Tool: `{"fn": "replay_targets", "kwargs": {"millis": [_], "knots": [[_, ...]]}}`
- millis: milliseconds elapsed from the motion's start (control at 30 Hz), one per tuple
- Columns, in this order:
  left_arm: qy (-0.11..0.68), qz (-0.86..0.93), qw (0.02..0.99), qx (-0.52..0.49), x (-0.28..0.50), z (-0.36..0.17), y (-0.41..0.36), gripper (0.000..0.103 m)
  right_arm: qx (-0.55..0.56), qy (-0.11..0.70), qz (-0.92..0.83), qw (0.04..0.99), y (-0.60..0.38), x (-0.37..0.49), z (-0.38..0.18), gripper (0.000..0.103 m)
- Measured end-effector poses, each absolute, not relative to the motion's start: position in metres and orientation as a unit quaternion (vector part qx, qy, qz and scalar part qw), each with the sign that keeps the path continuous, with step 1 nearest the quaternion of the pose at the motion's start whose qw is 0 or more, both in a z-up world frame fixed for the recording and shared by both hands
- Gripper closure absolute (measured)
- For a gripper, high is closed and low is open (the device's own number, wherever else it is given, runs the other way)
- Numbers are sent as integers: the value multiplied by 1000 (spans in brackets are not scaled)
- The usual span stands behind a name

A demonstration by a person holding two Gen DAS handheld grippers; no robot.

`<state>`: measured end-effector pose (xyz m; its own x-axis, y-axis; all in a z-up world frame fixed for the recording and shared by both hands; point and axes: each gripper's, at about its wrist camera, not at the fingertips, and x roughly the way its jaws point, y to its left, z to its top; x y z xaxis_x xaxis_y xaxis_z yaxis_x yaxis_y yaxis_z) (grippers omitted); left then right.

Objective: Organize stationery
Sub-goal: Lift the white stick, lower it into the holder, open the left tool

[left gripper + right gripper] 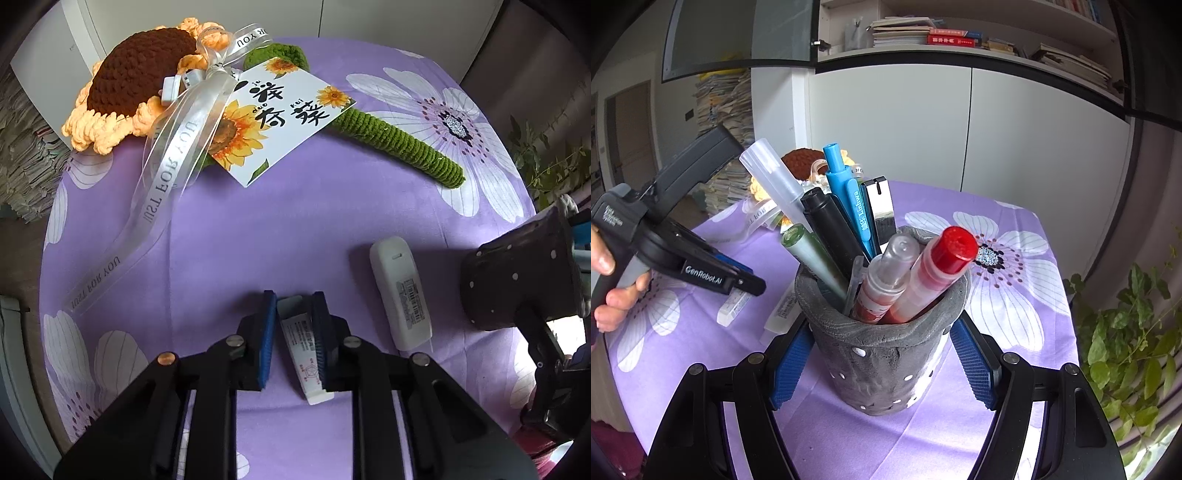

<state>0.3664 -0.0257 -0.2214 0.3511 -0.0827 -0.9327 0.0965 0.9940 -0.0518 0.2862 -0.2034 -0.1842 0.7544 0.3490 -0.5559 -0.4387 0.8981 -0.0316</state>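
Left tongs (293,332) pinch the small white box (301,354) low in the frame while the right tongs (882,365) clamp the grey pen holder (886,354), so lifting it clear into the holder looks next.

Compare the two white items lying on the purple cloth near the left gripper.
The small eraser box is slim, flat-ended and printed along its side; the white case is longer, fatter, rounded and carries a barcode label. The box sits between the left gripper's blue pads; the case lies free, beside the grey pen holder. Both are white and lie flat, roughly parallel.
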Motion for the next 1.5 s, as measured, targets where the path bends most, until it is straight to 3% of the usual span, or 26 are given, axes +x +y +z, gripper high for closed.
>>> {"fn": "replay_targets", "kwargs": {"millis": [600, 1000, 1500], "knots": [[455, -108, 883, -26, 310, -133, -14, 90, -77, 280, 212, 933, -203, 287, -183, 29], [331, -244, 911, -6, 305, -37, -93, 90, -76, 279, 214, 933, -204, 286, -184, 29], [390, -279, 876, 58, 333, -92, -147, 90, -73, 278, 217, 933, -204, 286, -183, 28]]}}
